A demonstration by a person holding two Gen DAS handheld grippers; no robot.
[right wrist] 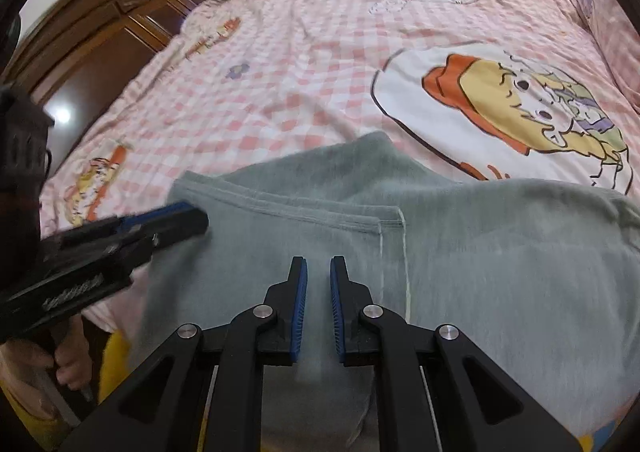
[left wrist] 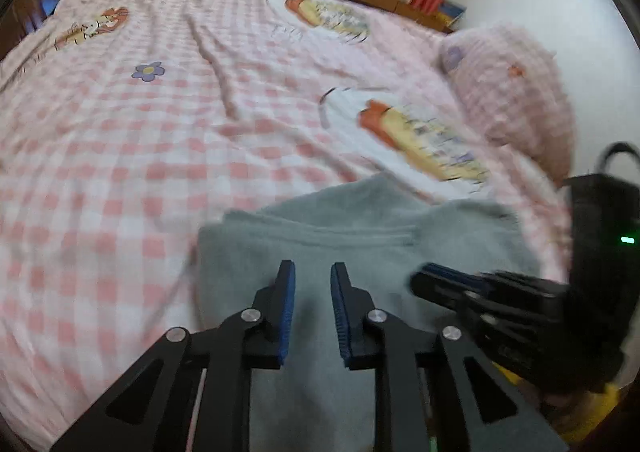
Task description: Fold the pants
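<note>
i'm looking at the grey fleece pants point(right wrist: 460, 252) lying on the pink-and-white checked bed sheet with cartoon prints point(right wrist: 300, 64), at the near edge of the bed. they're sitting already folded over at least once: a stitched hem edge point(right wrist: 320, 214) is lying across the top layer, and the stack is looking compact, not spread full length.

left claw point(left wrist: 313, 288): fingers nearly together with a narrow gap showing, nothing between the blue pads point(left wrist: 289, 304), hovering over the near part of the grey cloth. in the right wrist view the same claw is sitting at the left edge of the pants, close to the corner; i can't tell if it's touching the cloth.

right claw point(right wrist: 319, 280): also nearly pressed together, a thin gap, no fabric pinched, pointing down over the middle of the stack just beside the hem seam. the left wrist view is blurred but showing it low over the right side of the pants.

my read: i'm sitting between folds, both claws empty, lining up for the next grab or a smoothing pass. progress looks past halfway, judging by the layered edge.

next move is calling for: spreading both claws, pinching all the layers at one end, left and right corners together, then carrying that end over evenly. i'm watching for a grab of the top layer only, which would peel the fold apart.
</note>
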